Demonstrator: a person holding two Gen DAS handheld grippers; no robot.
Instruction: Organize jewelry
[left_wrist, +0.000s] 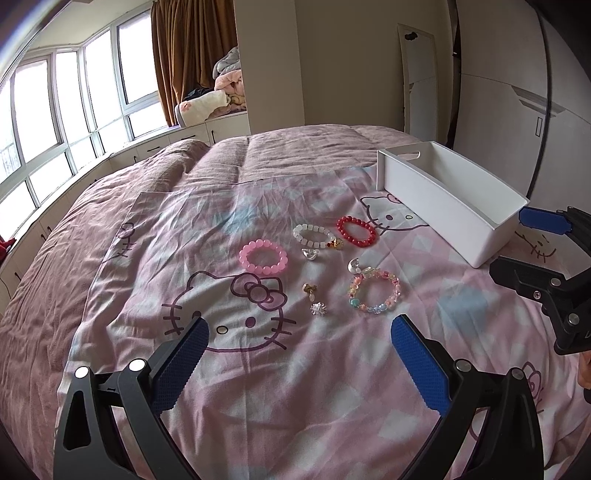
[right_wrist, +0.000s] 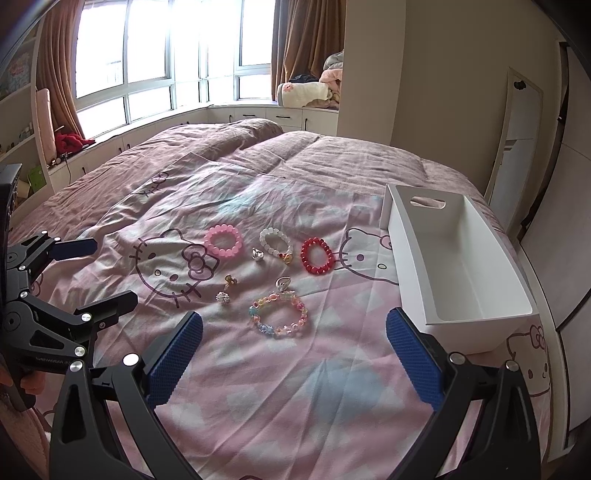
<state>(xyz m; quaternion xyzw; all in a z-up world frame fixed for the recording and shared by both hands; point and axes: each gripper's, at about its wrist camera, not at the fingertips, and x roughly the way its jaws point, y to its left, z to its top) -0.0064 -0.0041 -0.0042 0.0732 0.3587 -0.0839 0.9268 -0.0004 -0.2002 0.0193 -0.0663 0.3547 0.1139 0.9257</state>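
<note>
A: Both tongs hang wide and empty over the near part of the bed (left_wrist: 280, 155) — the left tongs (left_wrist: 300, 332) and the right tongs (right_wrist: 294, 326). All the jewelry lies on the cartoon-cat sheet (right_wrist: 295, 387), and the white bin (right_wrist: 480, 314) at the right is empty.

B: What goes first?

A: I'd guess the multicolour bracelet (right_wrist: 279, 314), nearest the right tongs. It looks light and probably elastic, so it should flex and sag when lifted.

B: Where to grip?

A: Pinch across one side of the ring of beads. The round beads look glossy and may slip. The same likely goes for the pink bracelet (left_wrist: 263, 256), white bracelet (left_wrist: 314, 236) and red bracelet (left_wrist: 356, 231).

B: And the small pieces?

A: The silver charm (left_wrist: 318, 308) and gold piece (left_wrist: 309, 288) are tiny on soft cloth, so they are likely the hardest to pick up.
</note>
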